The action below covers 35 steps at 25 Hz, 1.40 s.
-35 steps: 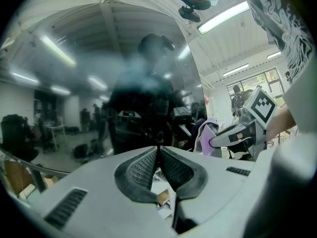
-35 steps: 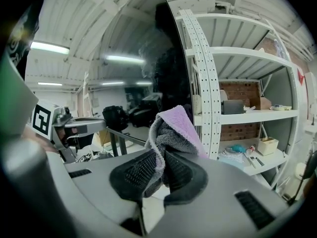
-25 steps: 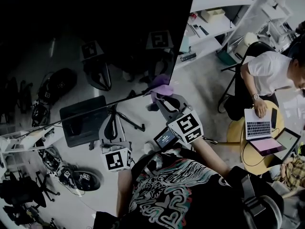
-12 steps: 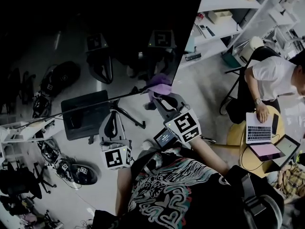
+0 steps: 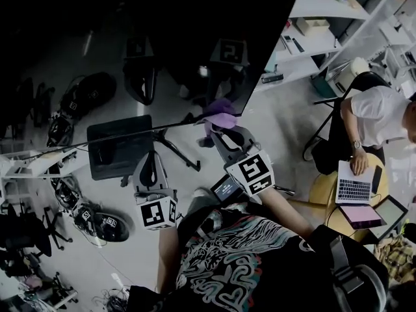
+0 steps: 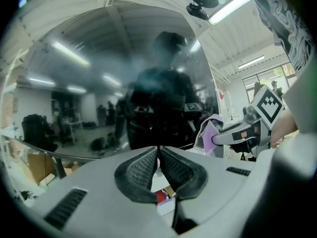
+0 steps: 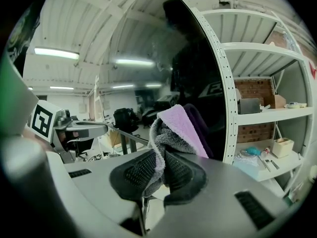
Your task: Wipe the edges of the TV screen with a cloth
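R tongs [image 7: 161,165] clenched on cloth [image 7: 176,125], fold sticking out fwd at TV [image 5: 162,44] lower-right corner, prob. so it rides the edge. L tongs [image 6: 158,157] closed, empty, parked below bottom edge, likely out of the way.

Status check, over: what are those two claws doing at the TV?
Right gripper shut on purple cloth, at TV screen's lower corner. Left gripper shut, empty, near bottom edge. Nothing in the way.

White shelving [image 5: 318,5] on grey floor [image 5: 279,129]; round wooden table [image 5: 322,187] nearby; strip lights [image 7: 54,52] overhead.
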Each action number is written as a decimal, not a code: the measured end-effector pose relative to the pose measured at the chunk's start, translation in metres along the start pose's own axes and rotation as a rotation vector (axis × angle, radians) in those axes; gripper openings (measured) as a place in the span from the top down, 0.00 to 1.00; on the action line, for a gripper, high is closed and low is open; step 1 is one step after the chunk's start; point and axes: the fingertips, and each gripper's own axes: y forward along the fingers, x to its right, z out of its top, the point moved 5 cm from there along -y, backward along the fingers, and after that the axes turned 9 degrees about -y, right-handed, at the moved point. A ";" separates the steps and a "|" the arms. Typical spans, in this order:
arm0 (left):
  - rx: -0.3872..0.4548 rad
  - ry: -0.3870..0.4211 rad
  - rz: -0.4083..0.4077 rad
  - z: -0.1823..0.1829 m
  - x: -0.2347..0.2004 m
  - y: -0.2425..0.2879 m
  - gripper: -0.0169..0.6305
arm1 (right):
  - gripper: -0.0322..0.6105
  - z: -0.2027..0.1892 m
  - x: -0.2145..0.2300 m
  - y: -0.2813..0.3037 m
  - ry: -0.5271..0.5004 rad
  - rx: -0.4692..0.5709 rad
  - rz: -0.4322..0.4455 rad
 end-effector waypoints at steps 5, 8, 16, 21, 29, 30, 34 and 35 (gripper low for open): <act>0.004 0.005 0.049 0.002 -0.006 -0.009 0.93 | 0.84 0.001 -0.003 0.005 0.007 0.020 0.028; 0.003 0.003 0.070 0.003 -0.012 -0.013 0.93 | 0.84 0.004 -0.008 0.013 0.004 0.022 0.045; 0.009 -0.020 0.119 0.014 -0.030 -0.020 0.93 | 0.84 0.019 -0.017 0.019 -0.021 0.011 0.082; 0.016 -0.030 0.132 0.006 -0.048 -0.024 0.93 | 0.84 0.016 -0.029 0.031 -0.029 0.005 0.081; 0.027 -0.045 0.151 0.006 -0.072 -0.030 0.93 | 0.84 0.025 -0.044 0.046 -0.044 -0.004 0.083; 0.027 -0.047 0.154 0.005 -0.076 -0.032 0.93 | 0.84 0.024 -0.046 0.048 -0.044 -0.006 0.083; 0.024 -0.052 0.168 -0.002 -0.092 -0.035 0.93 | 0.84 0.021 -0.054 0.060 -0.048 -0.011 0.089; 0.022 -0.053 0.170 -0.003 -0.096 -0.035 0.93 | 0.84 0.022 -0.056 0.063 -0.049 -0.012 0.089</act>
